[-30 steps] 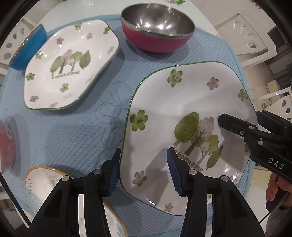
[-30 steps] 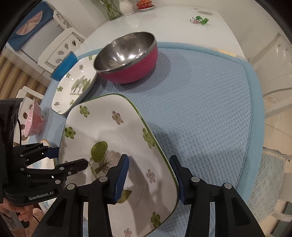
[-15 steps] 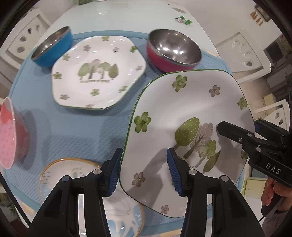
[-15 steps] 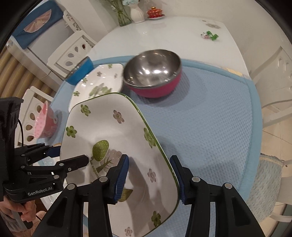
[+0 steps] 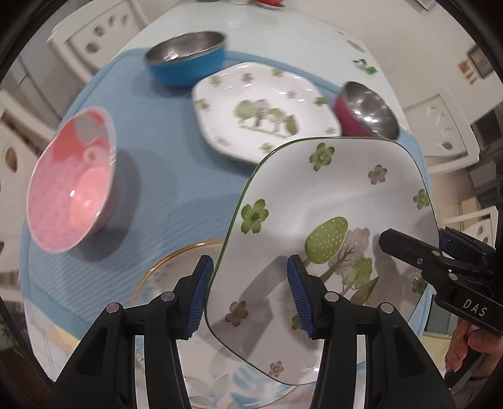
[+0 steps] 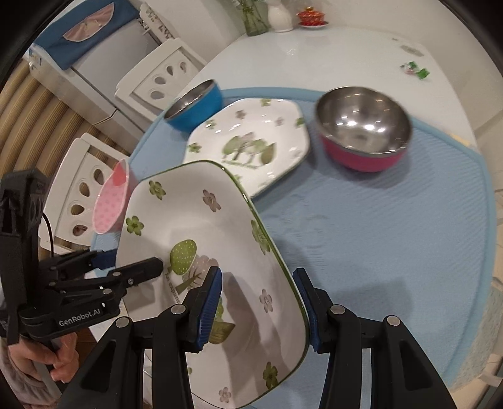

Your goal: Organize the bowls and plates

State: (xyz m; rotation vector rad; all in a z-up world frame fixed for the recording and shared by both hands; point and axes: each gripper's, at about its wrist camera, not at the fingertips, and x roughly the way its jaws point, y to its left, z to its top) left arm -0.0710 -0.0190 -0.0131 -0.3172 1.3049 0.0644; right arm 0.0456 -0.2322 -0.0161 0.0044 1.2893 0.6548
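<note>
A large white plate with green flowers and trees (image 5: 330,201) is held in the air above the blue mat, one gripper on each side. My left gripper (image 5: 248,295) is shut on its left rim. My right gripper (image 6: 257,310) is shut on its right rim; the plate (image 6: 201,239) tilts in the right wrist view. A second, smaller plate of the same pattern (image 5: 261,110) (image 6: 251,141) lies on the mat beyond. A blue bowl (image 5: 188,59) (image 6: 195,105), a magenta steel bowl (image 5: 364,110) (image 6: 361,132) and a pink bowl (image 5: 72,185) (image 6: 113,198) stand around it.
A gold-rimmed plate (image 5: 169,277) lies under the held plate at the near left. The blue mat (image 6: 393,245) covers a white table (image 6: 314,50). White chairs (image 6: 160,75) stand at the table's sides. A vase and small dishes (image 6: 276,15) stand at the far end.
Both grippers have lifted the large plate higher and carried it left. More of the mat, the pink bowl and the blue bowl have come into view.
</note>
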